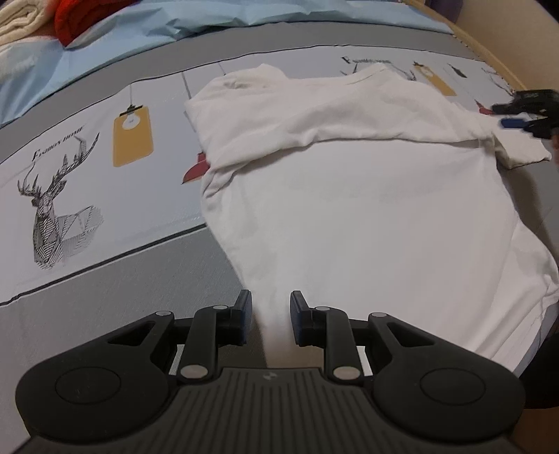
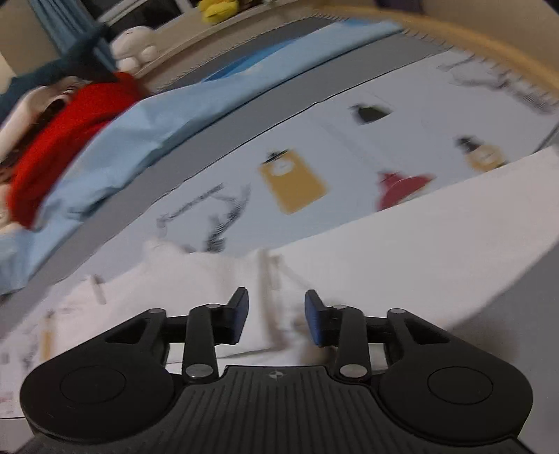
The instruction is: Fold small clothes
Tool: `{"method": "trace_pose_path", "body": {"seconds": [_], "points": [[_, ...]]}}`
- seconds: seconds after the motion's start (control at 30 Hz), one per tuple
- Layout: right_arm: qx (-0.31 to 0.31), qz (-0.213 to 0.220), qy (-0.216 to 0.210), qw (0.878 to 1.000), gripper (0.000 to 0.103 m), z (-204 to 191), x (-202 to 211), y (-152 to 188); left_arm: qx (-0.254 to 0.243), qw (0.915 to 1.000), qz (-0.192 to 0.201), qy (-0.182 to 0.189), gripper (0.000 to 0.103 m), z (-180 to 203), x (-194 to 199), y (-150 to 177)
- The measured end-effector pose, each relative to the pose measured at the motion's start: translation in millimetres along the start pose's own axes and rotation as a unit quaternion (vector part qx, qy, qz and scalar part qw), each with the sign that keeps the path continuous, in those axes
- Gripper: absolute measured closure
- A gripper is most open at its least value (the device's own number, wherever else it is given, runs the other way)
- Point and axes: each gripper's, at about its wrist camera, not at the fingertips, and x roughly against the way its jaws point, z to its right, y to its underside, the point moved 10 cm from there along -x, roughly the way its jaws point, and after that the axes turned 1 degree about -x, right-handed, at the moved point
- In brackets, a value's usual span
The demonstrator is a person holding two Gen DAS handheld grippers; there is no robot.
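1. White T-shirt: lies on the bed, partly folded. Its upper portion is doubled over into a band across the garment; one sleeve sticks out at the right edge. The lower hem corner runs toward the left wrist camera and passes between the fingers of the left tool. In the right wrist view the shirt fills the lower half, blurred.

2. Left tool: black linkage, blue pads. Jaws spread, with a strip of the shirt's white fabric lying in the gap; neither pad presses on it.

3. Right tool: same build. Jaws spread above the shirt fabric, nothing pinched. In the left wrist view it shows, blurred, at the far right edge, near the protruding sleeve.

4. Bed sheet: pale grey with darker grey bands, printed with a deer head, yellow hanging tags and small red shapes.

5. Light blue cover: crumpled along the far side of the bed.

6. Red garment: heaped on the blue cover at the left, next to cream fabric.

7. White plush toy: on a ledge behind the bed; a yellow item further along, too blurred to name.
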Motion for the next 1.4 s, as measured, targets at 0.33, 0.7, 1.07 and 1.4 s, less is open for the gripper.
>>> {"method": "trace_pose_path", "body": {"seconds": [0.33, 0.7, 1.07, 1.4], "points": [[-0.003, -0.008, -0.052, 0.999, 0.096, -47.9, -13.7, 12.0, -0.007, 0.9924, 0.114, 0.046, 0.077, 32.2, 26.6, -44.5], [0.093, -0.053, -0.326, 0.939, 0.097, -213.6, 68.7, 66.6, -0.074, 0.9593, 0.263, 0.070, 0.063, 121.3, 44.8, -104.7], [0.118, -0.093, -0.340, 0.928, 0.097, -240.7, 80.8, 90.5, -0.073, 0.9497, 0.295, 0.075, 0.096, 108.3, 49.5, -114.4], [0.091, -0.005, -0.229, 0.969, 0.052, -175.0, 67.3, 32.5, 0.093, 0.9755, 0.193, -0.051, 0.099, -89.0, 4.7, -100.5]]}}
